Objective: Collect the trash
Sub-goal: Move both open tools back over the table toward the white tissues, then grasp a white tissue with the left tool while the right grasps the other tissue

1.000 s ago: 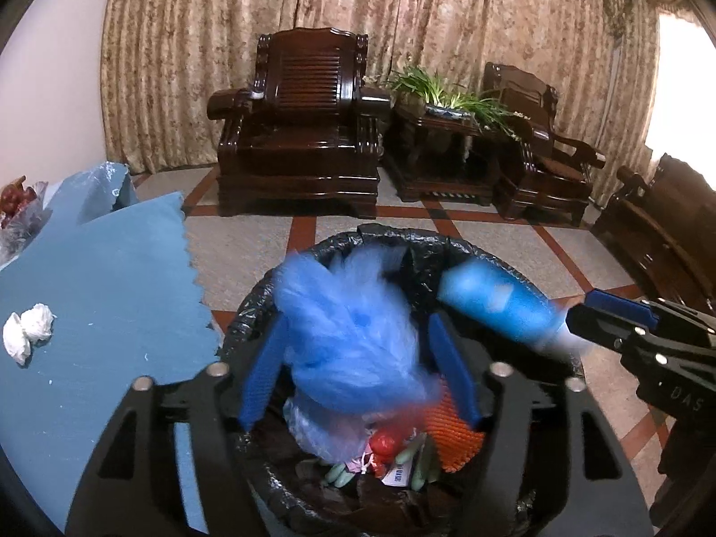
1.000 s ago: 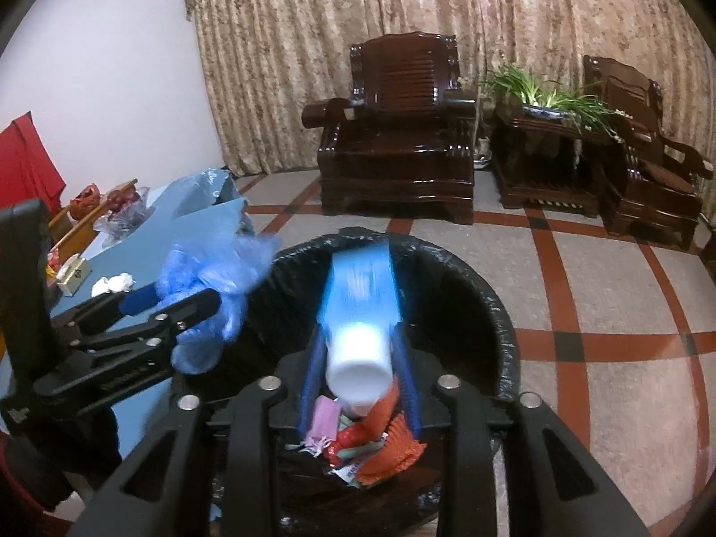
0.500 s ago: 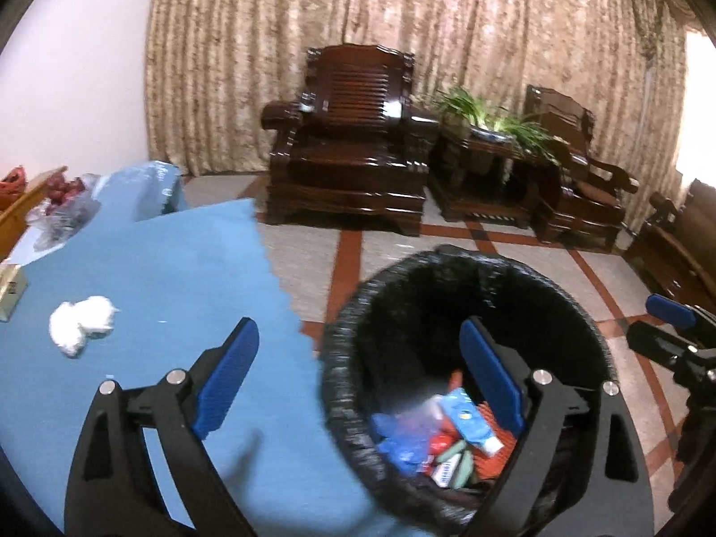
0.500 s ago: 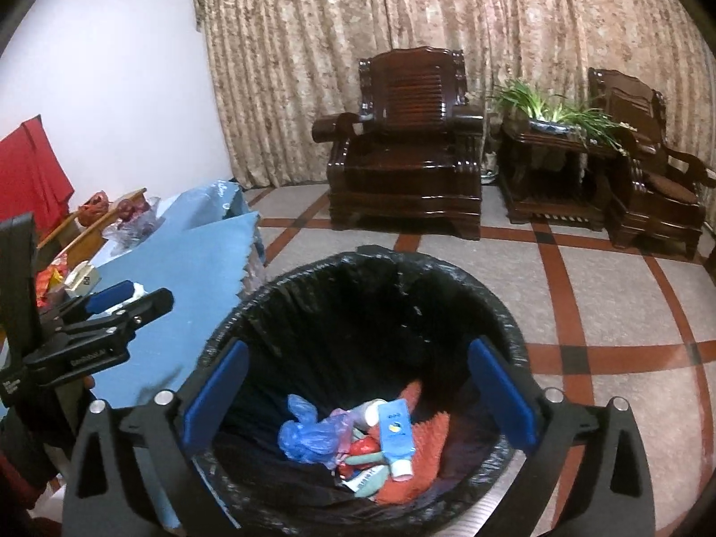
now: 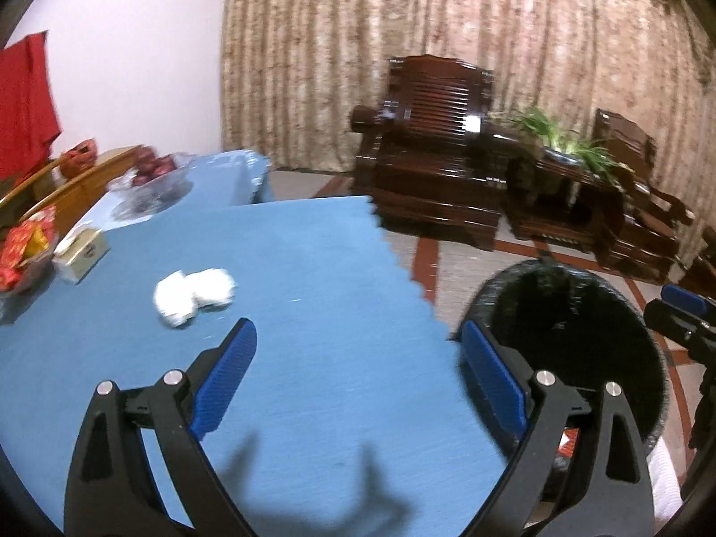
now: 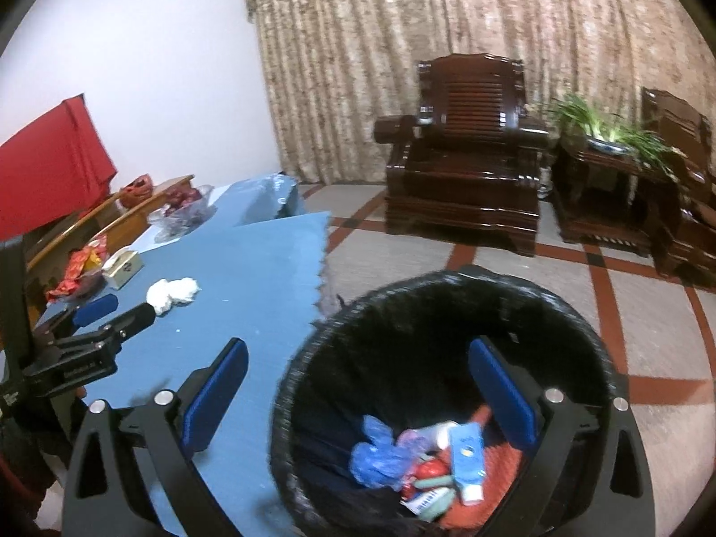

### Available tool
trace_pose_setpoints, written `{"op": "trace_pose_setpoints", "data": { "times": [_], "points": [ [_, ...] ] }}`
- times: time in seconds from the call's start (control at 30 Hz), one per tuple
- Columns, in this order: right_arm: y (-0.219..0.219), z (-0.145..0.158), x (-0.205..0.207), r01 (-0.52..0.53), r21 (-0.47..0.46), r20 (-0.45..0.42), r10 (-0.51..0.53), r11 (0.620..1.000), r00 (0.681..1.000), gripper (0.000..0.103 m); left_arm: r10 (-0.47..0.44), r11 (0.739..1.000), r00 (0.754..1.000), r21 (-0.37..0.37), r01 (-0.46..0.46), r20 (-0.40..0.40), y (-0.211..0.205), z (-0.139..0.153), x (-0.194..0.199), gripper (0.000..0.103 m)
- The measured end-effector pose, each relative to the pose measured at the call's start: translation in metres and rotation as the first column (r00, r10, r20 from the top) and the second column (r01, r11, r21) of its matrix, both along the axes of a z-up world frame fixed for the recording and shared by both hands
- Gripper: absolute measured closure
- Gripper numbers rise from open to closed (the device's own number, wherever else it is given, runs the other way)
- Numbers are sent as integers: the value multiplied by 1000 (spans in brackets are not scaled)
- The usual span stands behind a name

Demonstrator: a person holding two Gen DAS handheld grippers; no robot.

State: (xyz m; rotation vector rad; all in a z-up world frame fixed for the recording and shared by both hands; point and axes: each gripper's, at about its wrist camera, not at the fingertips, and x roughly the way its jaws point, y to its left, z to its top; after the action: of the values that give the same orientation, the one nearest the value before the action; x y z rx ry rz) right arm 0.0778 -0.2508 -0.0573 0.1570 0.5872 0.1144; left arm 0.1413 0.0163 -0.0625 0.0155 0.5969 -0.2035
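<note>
The left gripper (image 5: 358,385) is hanging over the blue table (image 5: 313,268) with its fingers wide apart and holding nothing, and I think it is going for the white crumpled paper (image 5: 194,296) just ahead and a bit left. Next it needs to reach forward and pinch that paper. The right gripper (image 6: 358,398) is also wide apart and holding nothing, pointing down at the black trash bin (image 6: 581,313) beside the table.

Crumpled white tissue wad (image 5: 194,296), lying on blue tablecloth (image 5: 313,313); black-lined trash bin (image 6: 447,295), upright beside table, holding blue bag (image 6: 373,454), blue tube (image 6: 467,458), mixed wrappers
</note>
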Motion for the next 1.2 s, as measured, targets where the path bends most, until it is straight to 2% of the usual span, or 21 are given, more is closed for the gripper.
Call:
{"op": "trace_pose_setpoints", "data": {
  "times": [0.4,0.63,0.9,1.2],
  "points": [
    [79,4,54,-136,-19,32,137,990,990,6,189,982,982,12,-189,5,92,2,11,12],
    [123,-4,93,-186,-22,30,187,982,982,6,266,964,964,25,-266,-4,130,-6,35,12],
    [169,-25,143,-219,-24,-2,219,975,976,6,316,948,948,29,-316,-28,157,-25,65,12],
    [193,-49,181,-229,-48,-40,227,972,973,6,331,944,940,45,-328,-85,171,-57,109,13]
  ]
}}
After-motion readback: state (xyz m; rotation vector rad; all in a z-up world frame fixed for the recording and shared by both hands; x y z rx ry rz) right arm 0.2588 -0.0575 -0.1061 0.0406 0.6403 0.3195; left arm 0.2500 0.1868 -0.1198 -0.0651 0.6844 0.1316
